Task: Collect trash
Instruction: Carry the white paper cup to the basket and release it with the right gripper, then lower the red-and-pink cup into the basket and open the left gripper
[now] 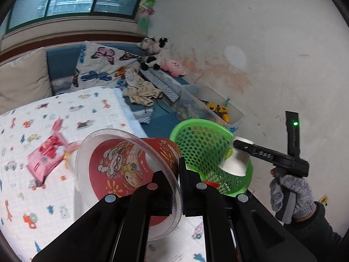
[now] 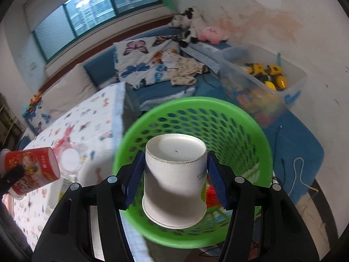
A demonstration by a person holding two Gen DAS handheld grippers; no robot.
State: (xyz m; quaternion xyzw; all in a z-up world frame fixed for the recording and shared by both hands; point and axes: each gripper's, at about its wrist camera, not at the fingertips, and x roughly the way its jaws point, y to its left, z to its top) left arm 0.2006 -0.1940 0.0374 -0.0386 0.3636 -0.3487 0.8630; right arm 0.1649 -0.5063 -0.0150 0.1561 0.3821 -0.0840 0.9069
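The right gripper [image 2: 175, 179] has its jaws clamped on a white paper cup [image 2: 175, 174] over the green basket [image 2: 250, 131]; the left gripper [image 1: 177, 181] pinches a red cup [image 1: 130, 163] above the bed [image 1: 43, 196].

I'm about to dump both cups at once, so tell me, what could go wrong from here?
The right claw holds the white paper cup upside down over the green basket, near its rim, so it might bounce out. The left claw pinches the red printed cup only by its clear rim, beside the basket rather than over it; it could slip onto the bed. Both claws crowd the same opening and may collide.
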